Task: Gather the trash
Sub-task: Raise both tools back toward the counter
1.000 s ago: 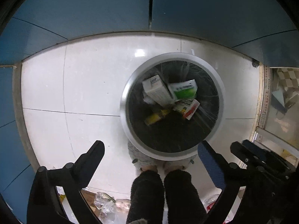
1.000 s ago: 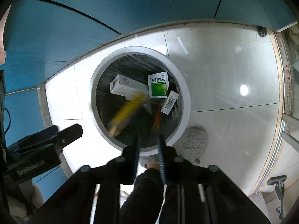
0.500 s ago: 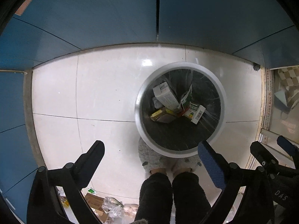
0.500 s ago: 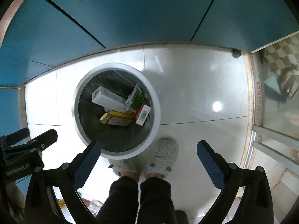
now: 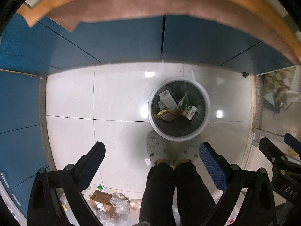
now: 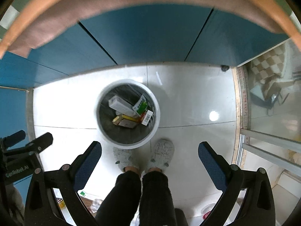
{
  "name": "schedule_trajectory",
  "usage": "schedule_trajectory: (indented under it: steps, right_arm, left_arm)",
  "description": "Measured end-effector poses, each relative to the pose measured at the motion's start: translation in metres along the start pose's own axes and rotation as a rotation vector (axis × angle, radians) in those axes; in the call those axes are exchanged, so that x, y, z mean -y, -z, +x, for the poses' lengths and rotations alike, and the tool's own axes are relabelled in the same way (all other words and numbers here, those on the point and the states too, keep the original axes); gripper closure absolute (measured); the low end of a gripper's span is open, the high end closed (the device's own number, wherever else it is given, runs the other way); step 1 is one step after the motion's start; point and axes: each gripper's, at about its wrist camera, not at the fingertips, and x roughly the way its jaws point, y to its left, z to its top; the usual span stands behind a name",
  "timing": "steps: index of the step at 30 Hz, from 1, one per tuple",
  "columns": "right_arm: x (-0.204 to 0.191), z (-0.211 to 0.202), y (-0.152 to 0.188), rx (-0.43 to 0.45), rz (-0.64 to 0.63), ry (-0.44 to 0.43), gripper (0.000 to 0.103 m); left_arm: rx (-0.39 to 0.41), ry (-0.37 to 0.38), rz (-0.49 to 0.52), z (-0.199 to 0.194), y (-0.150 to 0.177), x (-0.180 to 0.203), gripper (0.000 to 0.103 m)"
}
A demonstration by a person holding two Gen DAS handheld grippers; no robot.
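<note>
A round white-rimmed trash bin [image 5: 206, 111] with a dark liner stands on the white tile floor, far below both grippers; it also shows in the right wrist view [image 6: 157, 116]. Inside lie a white box [image 5: 168, 98], a green-and-white packet [image 5: 183, 100], a barcoded box [image 5: 191, 112] and a yellow box [image 6: 125, 121]. My left gripper [image 5: 150, 164] is open and empty, high above the floor. My right gripper [image 6: 149, 162] is open and empty, also high above the bin.
The person's legs and grey slippers [image 5: 157, 149] stand just in front of the bin. Loose trash, a brown box [image 5: 102, 200] and crumpled plastic, lies on the floor at lower left. Blue cabinet doors [image 5: 122, 41] back the floor. A tan table edge [image 5: 150, 1] crosses the top.
My right gripper opened and the yellow box dropped into the bin. Both grippers have risen well above the bin, and the table edge has come into view.
</note>
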Motion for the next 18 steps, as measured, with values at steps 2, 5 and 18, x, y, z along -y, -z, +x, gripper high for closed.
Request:
schedule_trajectory:
  steps: [2,5,18]
  right_arm:
    - [-0.002,-0.032,0.004,0.016,0.002,-0.009,0.0]
    - [-0.005,-0.082,0.012,0.037,-0.001,-0.005,0.0]
    - [-0.012,-0.27,0.036,0.14,0.023,-0.078,0.0]
  left_arm:
    - [0.012,0.008,0.006,-0.029,0.005,-0.002,0.001]
    - [0.036,0.026,0.014,-0.072,0.014,-0.002,0.001]
    - [0.255,0.068,0.044,-0.23,0.02,-0.013,0.001]
